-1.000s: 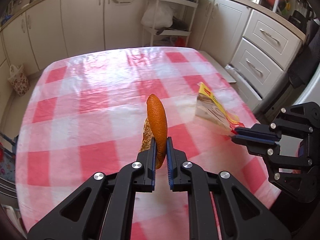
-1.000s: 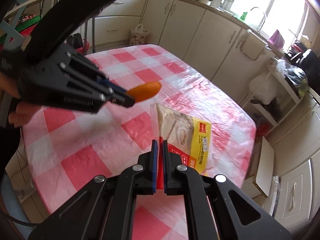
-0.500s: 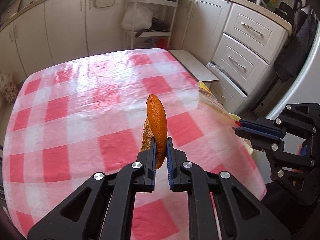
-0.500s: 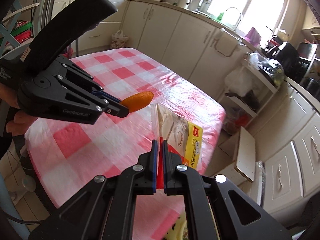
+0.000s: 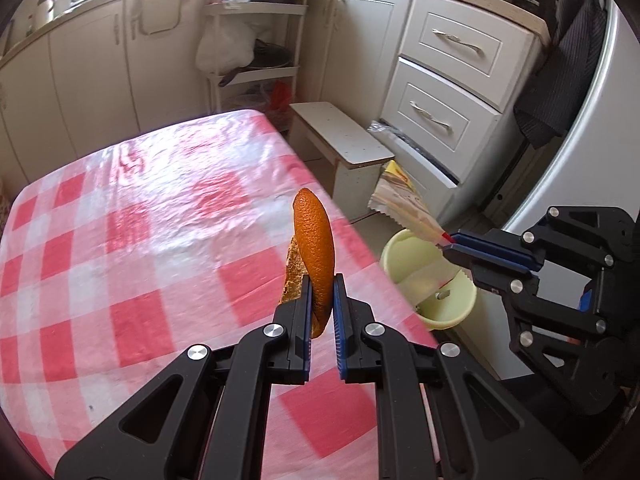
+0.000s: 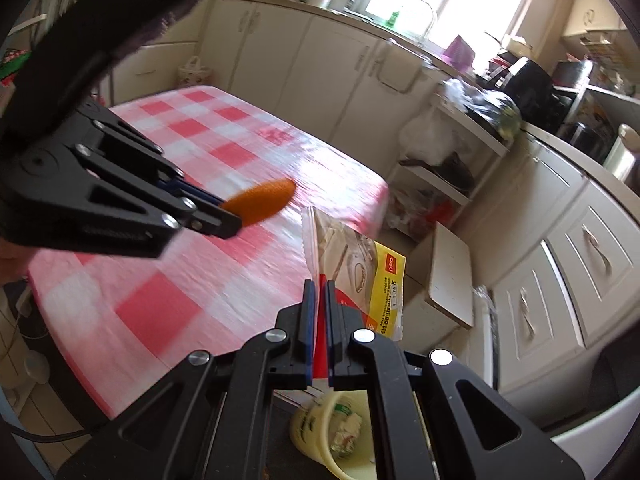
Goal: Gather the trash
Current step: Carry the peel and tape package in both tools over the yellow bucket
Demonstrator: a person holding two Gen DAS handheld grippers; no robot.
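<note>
My left gripper (image 5: 321, 280) is shut on an orange peel (image 5: 314, 236), held upright above the right edge of the red-checked table (image 5: 132, 240). The peel also shows in the right wrist view (image 6: 260, 200). My right gripper (image 6: 319, 284) is shut on a clear and yellow plastic wrapper (image 6: 360, 264), held off the table's edge. In the left wrist view the wrapper (image 5: 400, 196) hangs above a pale yellow bin (image 5: 432, 280) on the floor. The bin (image 6: 332, 432) sits right below my right gripper and holds some crumpled trash.
A small white step stool (image 5: 344, 140) stands beside the table. White drawers (image 5: 440, 92) and cabinets line the walls. A wire shelf rack (image 5: 256, 52) with bags stands at the back. A fridge side (image 5: 580, 152) is on the right.
Both grippers have moved right, off the table's middle toward its edge. The wrapper now hangs over the yellow bin, which has come into view. Both grips are unchanged.
</note>
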